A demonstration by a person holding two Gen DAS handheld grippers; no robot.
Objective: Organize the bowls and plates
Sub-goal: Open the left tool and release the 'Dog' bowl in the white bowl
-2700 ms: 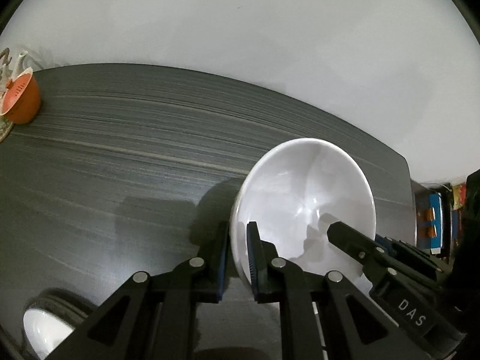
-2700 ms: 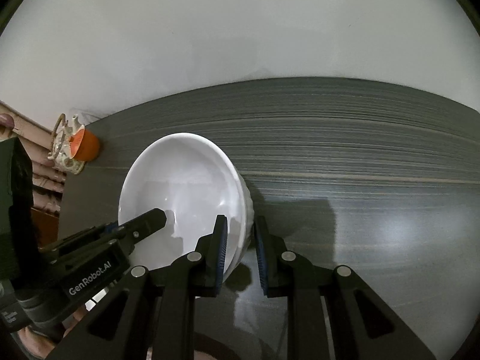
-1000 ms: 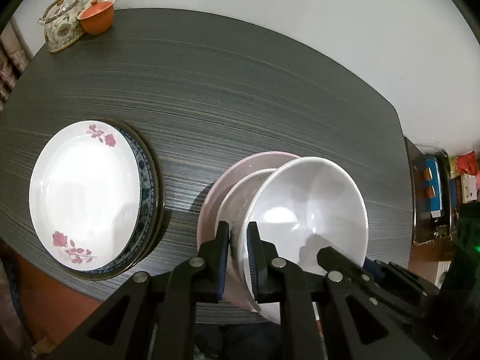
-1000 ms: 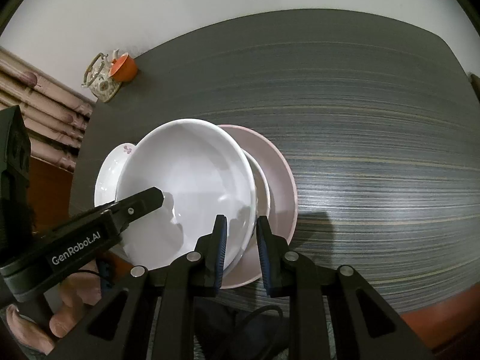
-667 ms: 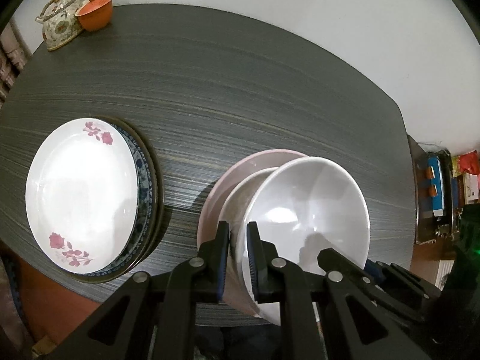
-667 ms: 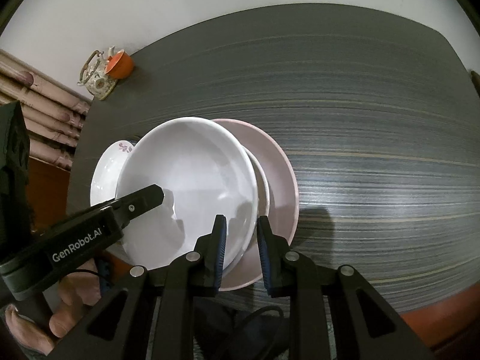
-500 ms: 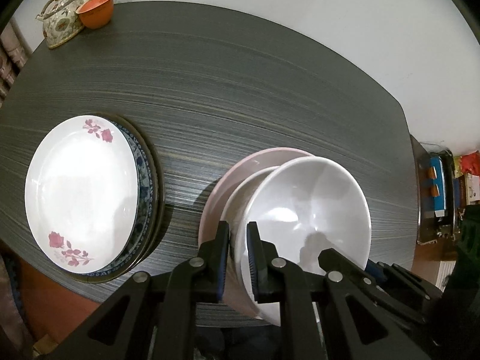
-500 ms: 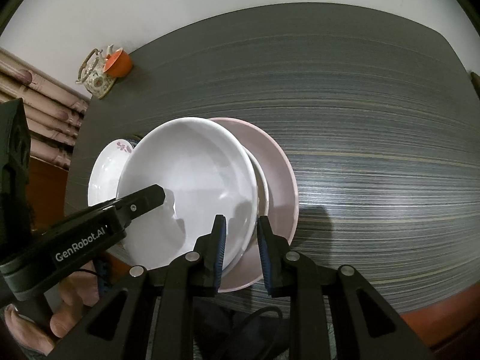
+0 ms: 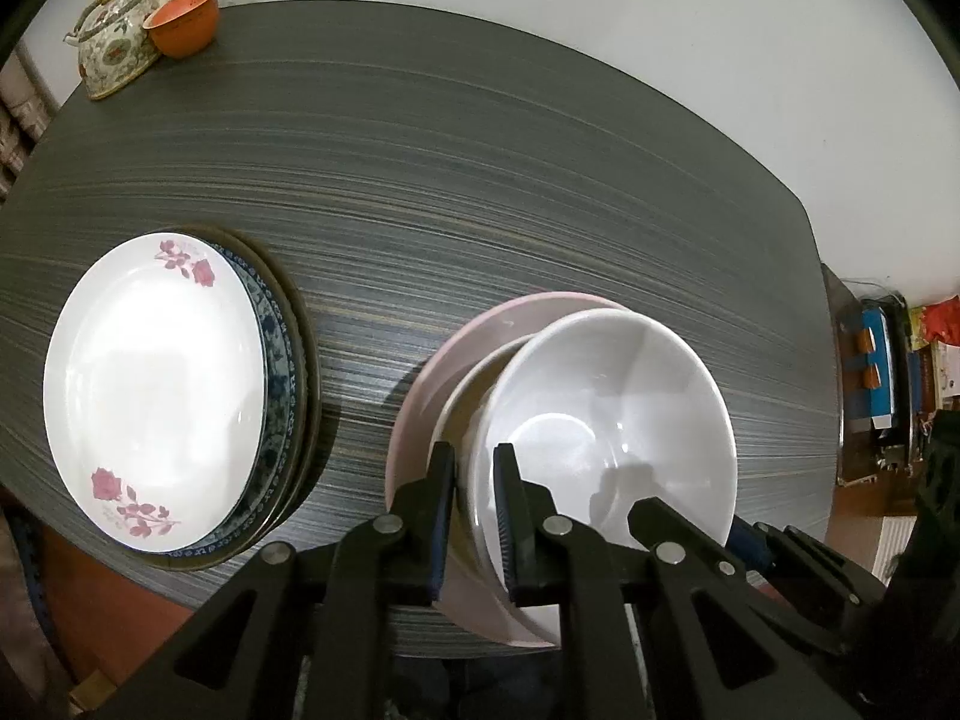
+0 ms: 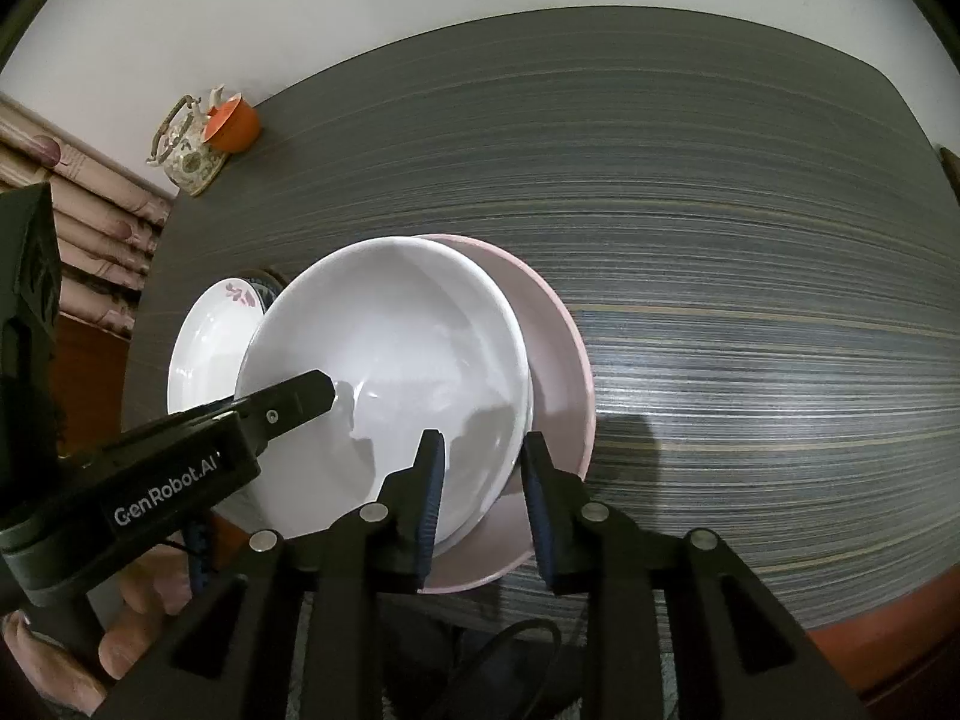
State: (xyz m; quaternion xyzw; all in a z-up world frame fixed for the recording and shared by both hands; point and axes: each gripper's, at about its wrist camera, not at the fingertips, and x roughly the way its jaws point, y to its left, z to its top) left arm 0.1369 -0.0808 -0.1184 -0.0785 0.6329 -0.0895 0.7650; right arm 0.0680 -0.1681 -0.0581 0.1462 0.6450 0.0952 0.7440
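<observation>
The left gripper (image 9: 474,492) has its fingers pinched on the white bowl (image 9: 606,420) rim at 9 o'clock; the right gripper (image 10: 480,474) has its fingers spread around the rim, apparently released. The bowl sits nested in the pink bowl (image 10: 564,360) on the surface (image 10: 720,240). Stacking looks finished; next, both should let go and lift away.

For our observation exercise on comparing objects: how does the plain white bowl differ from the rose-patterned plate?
The white bowl is deep and plain; the rose plate is shallow with pink roses at its rim. The bowl's rim is pinched by the left gripper, above a pink plate; the rose plate lies untouched on a blue-rimmed plate. Both are round, glossy and white.
</observation>
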